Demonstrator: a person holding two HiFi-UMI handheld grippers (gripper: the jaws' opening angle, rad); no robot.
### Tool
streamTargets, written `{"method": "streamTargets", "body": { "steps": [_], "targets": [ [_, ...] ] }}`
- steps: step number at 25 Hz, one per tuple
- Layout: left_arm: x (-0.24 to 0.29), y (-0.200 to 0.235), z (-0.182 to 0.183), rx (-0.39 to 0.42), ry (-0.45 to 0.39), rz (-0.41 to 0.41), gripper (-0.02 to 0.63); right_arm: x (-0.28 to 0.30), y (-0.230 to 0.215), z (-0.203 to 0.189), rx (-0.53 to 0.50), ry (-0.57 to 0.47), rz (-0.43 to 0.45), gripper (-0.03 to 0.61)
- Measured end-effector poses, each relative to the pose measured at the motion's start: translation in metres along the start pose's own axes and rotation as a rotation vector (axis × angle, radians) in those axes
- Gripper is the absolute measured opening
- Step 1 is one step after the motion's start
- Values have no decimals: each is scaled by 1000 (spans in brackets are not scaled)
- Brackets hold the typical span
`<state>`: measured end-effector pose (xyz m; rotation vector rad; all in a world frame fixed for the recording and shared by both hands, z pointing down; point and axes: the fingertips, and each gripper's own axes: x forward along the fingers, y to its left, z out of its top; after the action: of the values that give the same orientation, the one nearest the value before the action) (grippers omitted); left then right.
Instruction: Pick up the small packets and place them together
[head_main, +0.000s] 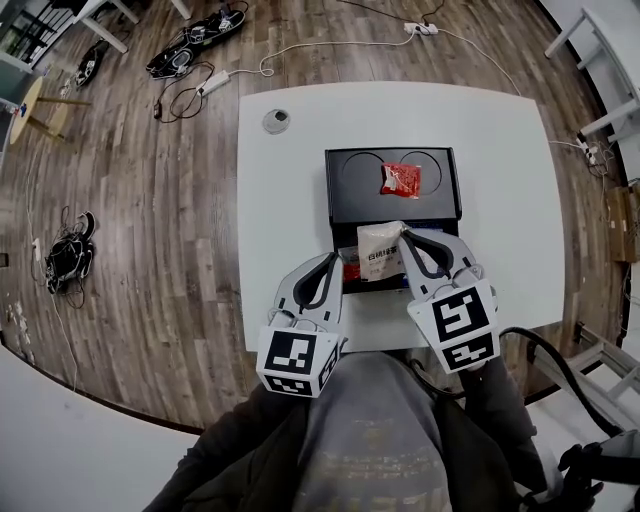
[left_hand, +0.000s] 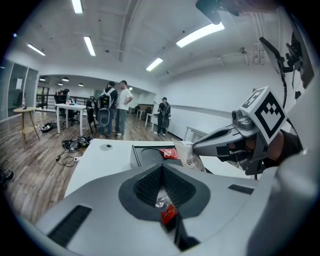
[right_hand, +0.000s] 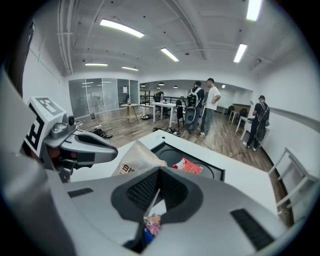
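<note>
Head view shows both grippers over the near edge of the black tray (head_main: 345, 190) on the white surface (head_main: 290, 200). On the right, the right gripper (head_main: 403, 233) has its jaws together on one edge of a pale packet (head_main: 379, 258), which sticks out to the left of them. The left gripper (head_main: 335, 260) has its jaws pinched on a small red packet (left_hand: 167, 212), plain in the left gripper view. A second red packet (head_main: 401, 178) lies flat at the tray's far right. All three look light, thin and crinkly, with slippery film. I judge a firm pinch on a sealed edge holds best, since squeezing the filled middle could crush the contents.
</note>
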<state>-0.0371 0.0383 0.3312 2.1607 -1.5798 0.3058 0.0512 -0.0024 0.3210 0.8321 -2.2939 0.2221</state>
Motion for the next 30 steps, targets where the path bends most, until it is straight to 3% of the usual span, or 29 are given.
{"method": "streamTargets", "body": {
  "steps": [13, 30],
  "targets": [
    [24, 28, 4, -37, 37, 20, 3, 51, -49, 50, 11, -12, -72, 8],
    [39, 68, -19, -98, 103, 35, 3, 103, -52, 34, 27, 73, -97, 36]
  ]
}}
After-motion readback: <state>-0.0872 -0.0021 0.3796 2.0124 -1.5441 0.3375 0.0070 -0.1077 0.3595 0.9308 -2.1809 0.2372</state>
